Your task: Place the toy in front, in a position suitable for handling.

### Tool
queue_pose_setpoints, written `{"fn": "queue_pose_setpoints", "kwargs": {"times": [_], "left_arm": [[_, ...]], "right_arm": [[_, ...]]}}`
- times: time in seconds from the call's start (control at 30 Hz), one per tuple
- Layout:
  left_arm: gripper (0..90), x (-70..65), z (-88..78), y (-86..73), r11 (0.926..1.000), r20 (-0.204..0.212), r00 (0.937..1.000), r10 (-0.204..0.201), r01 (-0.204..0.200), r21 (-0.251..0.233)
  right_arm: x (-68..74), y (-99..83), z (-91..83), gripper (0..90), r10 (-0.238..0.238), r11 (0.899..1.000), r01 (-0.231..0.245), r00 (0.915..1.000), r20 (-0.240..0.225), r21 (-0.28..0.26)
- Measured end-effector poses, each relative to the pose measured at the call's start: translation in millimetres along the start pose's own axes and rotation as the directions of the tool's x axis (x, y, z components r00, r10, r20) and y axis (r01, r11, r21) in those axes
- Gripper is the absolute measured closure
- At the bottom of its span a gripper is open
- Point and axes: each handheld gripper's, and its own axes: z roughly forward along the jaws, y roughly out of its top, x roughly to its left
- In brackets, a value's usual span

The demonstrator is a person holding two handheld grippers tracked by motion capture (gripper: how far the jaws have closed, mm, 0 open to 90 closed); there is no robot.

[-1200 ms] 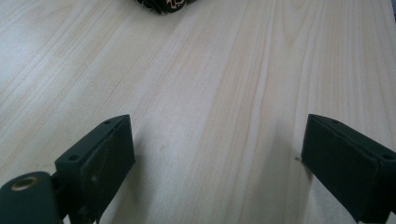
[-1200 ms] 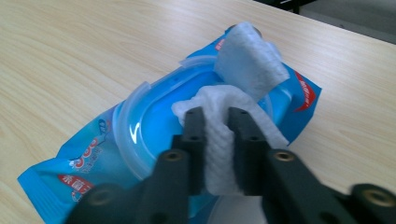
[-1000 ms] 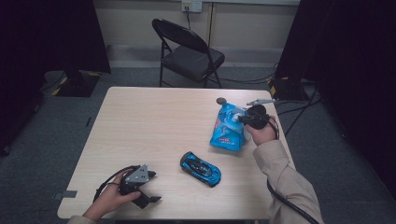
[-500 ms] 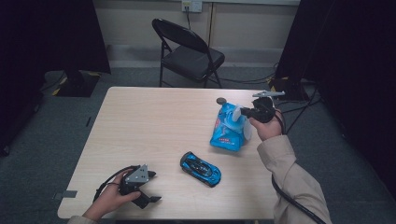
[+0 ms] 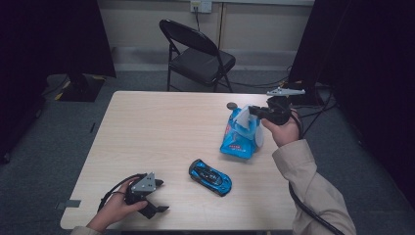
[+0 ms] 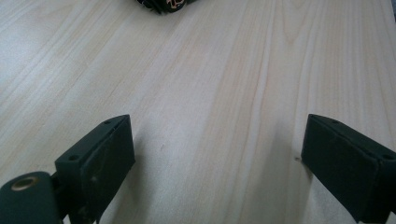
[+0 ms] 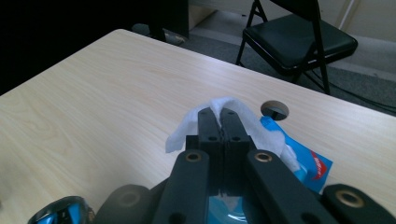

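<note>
1. White wipe point(image 7: 224, 108), clenched in the right gripper point(image 7: 218, 116), has risen out of the blue wipes pack point(image 5: 240, 139) at the table's point(image 5: 161, 127) far right.
2. Pack has lifted slightly with it (wipe likely not yet free).
3. Left gripper point(image 6: 217, 149) rests released near the blue toy car point(image 5: 210, 177).

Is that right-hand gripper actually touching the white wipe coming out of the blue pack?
Touching. In the right gripper view, the right gripper has its jaws closed on the white wipe, pinching a fold above the blue pack.

right gripper point(image 5: 253, 111) raised, white wipe point(image 5: 243, 117) drawn higher
</note>
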Motion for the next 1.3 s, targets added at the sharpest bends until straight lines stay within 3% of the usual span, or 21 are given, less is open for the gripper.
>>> {"fn": "queue_pose_setpoints", "kwargs": {"times": [0.27, 0.5, 0.7, 0.9, 0.93, 1.13, 1.3], "left_arm": [[8.9, -0.2, 0.1, 0.0, 1.0, 0.0, 1.0, -0.003, 0.003, -0.003], [8.9, -0.1, 0.1, 0.0, 1.0, 0.0, 1.0, -0.002, 0.002, -0.003], [8.9, -0.1, 0.1, 0.0, 1.0, 0.0, 1.0, -0.002, 0.002, -0.003], [8.9, -0.2, 0.0, -0.1, 1.0, 0.001, 1.0, -0.004, 0.004, -0.002], [8.9, -0.2, 0.0, -0.1, 1.0, 0.001, 1.0, -0.003, 0.003, -0.001], [8.9, -0.2, 0.0, -0.1, 1.0, 0.001, 1.0, -0.003, 0.003, -0.001], [8.8, -0.1, -0.1, 0.0, 1.0, 0.0, 1.0, 0.0, 0.0, 0.001]], "right_arm": [[35.7, 12.1, -9.3, 89.9, -0.053, 0.998, 0.05, 0.9946, -0.089, -0.033], [70.7, 8.4, -1.7, 89.9, -0.084, 0.996, 0.075, 0.9778, -0.192, -0.055], [100.5, -3.5, 10.5, 89.9, -0.107, 0.994, 0.094, 0.9563, -0.272, -0.059], [130.9, -23.1, 24.8, 89.8, -0.132, 0.991, 0.124, 0.9276, -0.349, -0.046], [136.8, -29.0, 28.5, 89.8, -0.131, 0.991, 0.124, 0.9182, -0.374, -0.042], [165.5, -57.1, 45.3, 89.8, -0.153, 0.987, 0.161, 0.8875, -0.435, -0.02], [180.2, -74.7, 57.4, 89.7, -0.16, 0.984, 0.177, 0.8692, -0.468, -0.008]]}}
